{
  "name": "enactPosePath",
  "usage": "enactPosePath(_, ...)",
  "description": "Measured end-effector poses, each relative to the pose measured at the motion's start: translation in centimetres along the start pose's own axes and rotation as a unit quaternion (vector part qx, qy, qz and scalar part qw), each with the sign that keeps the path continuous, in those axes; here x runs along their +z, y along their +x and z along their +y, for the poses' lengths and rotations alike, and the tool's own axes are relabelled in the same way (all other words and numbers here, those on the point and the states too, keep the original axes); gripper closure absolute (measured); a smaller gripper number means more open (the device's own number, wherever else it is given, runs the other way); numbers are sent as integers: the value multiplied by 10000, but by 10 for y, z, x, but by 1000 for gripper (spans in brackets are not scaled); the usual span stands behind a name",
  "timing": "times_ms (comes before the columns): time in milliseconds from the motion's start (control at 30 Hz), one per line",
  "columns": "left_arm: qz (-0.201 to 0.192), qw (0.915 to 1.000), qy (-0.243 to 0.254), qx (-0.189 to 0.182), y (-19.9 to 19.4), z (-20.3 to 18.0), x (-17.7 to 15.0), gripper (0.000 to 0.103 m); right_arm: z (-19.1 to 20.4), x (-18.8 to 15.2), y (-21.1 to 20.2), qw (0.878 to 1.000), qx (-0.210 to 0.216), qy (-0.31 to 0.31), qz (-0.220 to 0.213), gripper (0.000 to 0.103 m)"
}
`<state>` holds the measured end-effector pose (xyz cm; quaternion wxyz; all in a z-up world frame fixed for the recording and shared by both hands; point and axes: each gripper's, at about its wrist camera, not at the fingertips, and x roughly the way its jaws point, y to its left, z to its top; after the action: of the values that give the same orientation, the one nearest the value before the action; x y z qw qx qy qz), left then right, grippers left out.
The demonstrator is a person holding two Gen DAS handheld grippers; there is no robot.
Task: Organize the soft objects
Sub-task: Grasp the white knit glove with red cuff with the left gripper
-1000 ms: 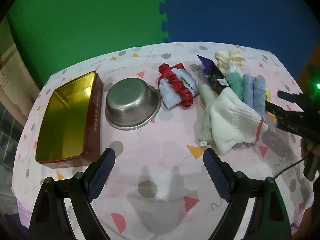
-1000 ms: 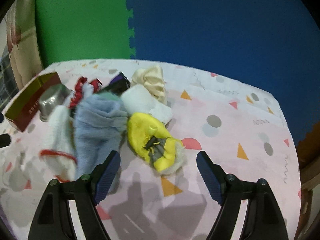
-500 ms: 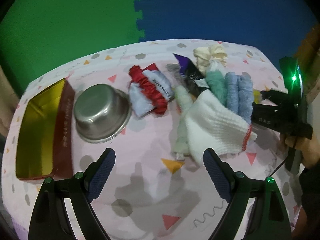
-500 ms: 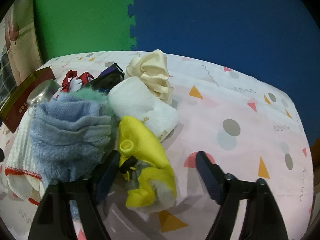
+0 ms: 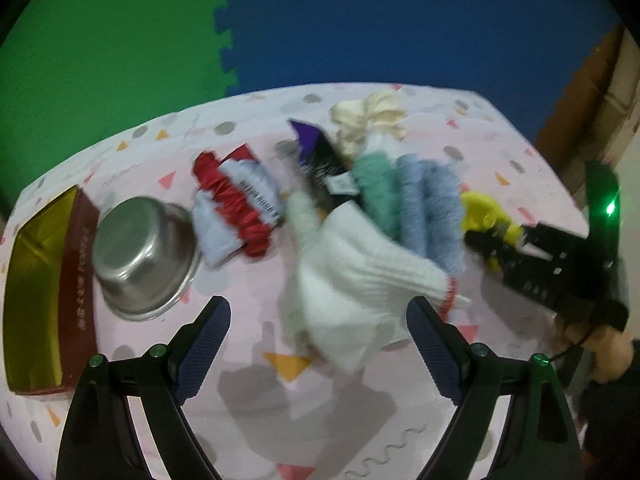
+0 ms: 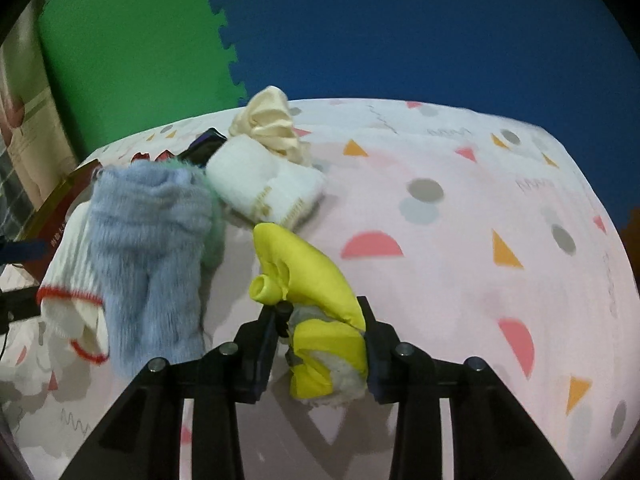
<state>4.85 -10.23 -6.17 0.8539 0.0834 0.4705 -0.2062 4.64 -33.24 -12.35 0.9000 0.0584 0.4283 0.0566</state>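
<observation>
Print runs down the red box's side [image 5: 82, 276] and across the scrunchie's white card [image 5: 256, 196], perhaps lettering, too blurred to read.

Right gripper [image 6: 320, 332]: jaws just closing, pads pressed on a yellow soft item. Left gripper [image 5: 318, 344]: jaws wide, empty, angled downward.

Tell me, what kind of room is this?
Probably a makeshift recording corner at home, not a lab. Foam mats in green and blue form the backdrop, a patterned cloth covers the table, and a pile of socks lies beside a bowl and a tin.
</observation>
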Motion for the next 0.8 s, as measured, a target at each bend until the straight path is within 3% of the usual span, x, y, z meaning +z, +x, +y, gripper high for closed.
enactPosePath(333,64,9991,228,-340,4,-32,12,12,-6,-6,-3,9999,-52,146,-47,66)
enactPosePath(567,309,9993,192,-33,23,-32,6,13,-6,-6,-4,9998,-18,177,-61,65)
enactPosePath(600,328,9993,161,-9,24,-30,6,15,-6,-6,-4,9998,-19,175,-61,65)
enactPosePath(667,379,9993,76,10,26,-26,5,34,-6,-6,-4,9998,-12,181,-63,65)
enactPosePath(800,388,9991,-59,-138,24,-18,5,55,-8,-7,-5,9998,10,199,-72,65)
